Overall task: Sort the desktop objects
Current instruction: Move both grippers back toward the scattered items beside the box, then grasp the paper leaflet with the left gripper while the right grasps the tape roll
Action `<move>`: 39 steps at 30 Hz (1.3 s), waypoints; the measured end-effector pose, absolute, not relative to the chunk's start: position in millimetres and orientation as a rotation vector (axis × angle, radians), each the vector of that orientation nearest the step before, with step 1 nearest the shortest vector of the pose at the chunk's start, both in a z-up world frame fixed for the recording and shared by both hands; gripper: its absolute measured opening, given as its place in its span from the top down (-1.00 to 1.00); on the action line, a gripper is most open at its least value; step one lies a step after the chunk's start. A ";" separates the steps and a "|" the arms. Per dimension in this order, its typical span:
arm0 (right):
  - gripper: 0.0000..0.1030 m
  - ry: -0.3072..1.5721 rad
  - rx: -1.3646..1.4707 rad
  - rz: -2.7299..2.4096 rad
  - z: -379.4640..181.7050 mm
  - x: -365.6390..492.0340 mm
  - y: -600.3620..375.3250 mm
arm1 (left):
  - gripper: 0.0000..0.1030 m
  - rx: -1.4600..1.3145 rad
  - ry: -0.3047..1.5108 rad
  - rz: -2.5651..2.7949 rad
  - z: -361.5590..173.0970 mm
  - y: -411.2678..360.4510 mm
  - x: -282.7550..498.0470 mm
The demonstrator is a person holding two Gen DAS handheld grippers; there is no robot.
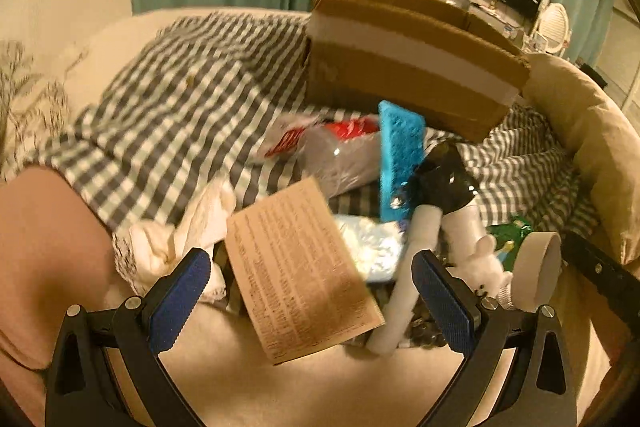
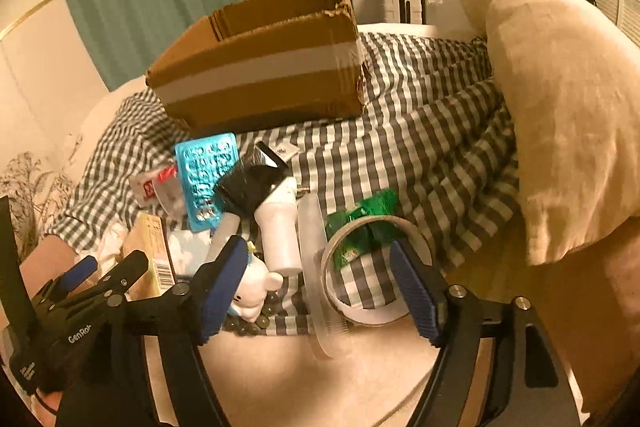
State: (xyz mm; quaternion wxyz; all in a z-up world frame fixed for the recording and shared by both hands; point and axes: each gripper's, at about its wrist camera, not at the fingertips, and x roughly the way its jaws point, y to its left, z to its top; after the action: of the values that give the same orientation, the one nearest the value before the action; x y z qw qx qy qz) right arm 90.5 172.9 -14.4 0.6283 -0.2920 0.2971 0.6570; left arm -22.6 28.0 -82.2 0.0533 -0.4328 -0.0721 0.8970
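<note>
Clutter on checked bedspread (image 1: 180, 99), left gripper (image 1: 316, 301) jaws spread over brown card (image 1: 296, 267), right gripper (image 2: 320, 287) jaws spread around tape roll (image 2: 370, 313), pads not pressing it.

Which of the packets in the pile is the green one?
The green packet showing partly through the tape roll, by the right gripper; the other packet is red and white.

A cardboard box (image 2: 264, 67) blocked the way at twelve o'clock, and a tan pillow (image 2: 560, 115) walled off two to three o'clock. Clutter crowded nine to eleven o'clock: a blue tray (image 2: 206, 179), a white bottle (image 2: 280, 239). Checked cloth (image 2: 432, 147) lay open at one o'clock.
</note>
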 end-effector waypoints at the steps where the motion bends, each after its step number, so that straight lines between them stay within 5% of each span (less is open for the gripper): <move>1: -0.54 0.676 -0.673 1.500 -16.0 89.7 172.8 | -1.00 -1.324 -0.238 2.722 -84.1 25.6 -23.5; 29: -0.56 0.802 -0.774 1.273 -65.1 105.9 208.0 | -1.00 -1.489 -0.285 2.575 -146.8 26.1 -52.4; 39: -0.56 0.784 -0.732 1.268 -54.2 104.8 207.7 | -0.77 -1.453 -0.279 2.568 -139.4 26.1 -47.9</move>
State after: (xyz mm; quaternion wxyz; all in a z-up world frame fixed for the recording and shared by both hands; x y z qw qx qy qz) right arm 104.8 207.7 -54.2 0.6747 -0.3253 0.3483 0.5636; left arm -47.9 26.1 -139.4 0.0888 -0.4885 -0.0938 0.8630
